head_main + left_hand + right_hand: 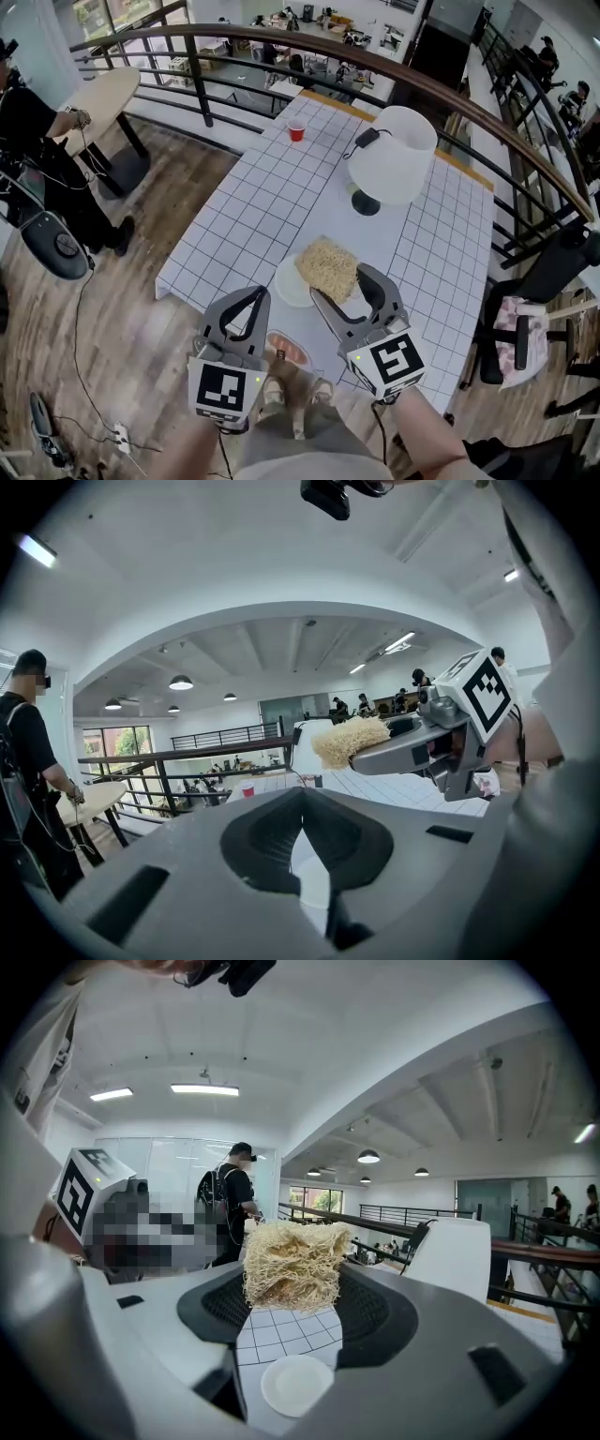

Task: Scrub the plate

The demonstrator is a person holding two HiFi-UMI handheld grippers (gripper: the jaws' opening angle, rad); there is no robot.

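- Left gripper: jaw tips pressed together with nothing between them; its cube carries a black-and-white square marker.
- Right gripper: jaws clamped on a straw-coloured fibrous scrub pad, a coarse, blocky tangle standing proud of the jaw tips.
- Plate: plain white, round, lying flat and face up on the grid-patterned table, close to its near edge. The head view shows the pad covering its right part. The right gripper view shows it well below the pad, not touching.
- Farther along the table: white lamp, then red cup.
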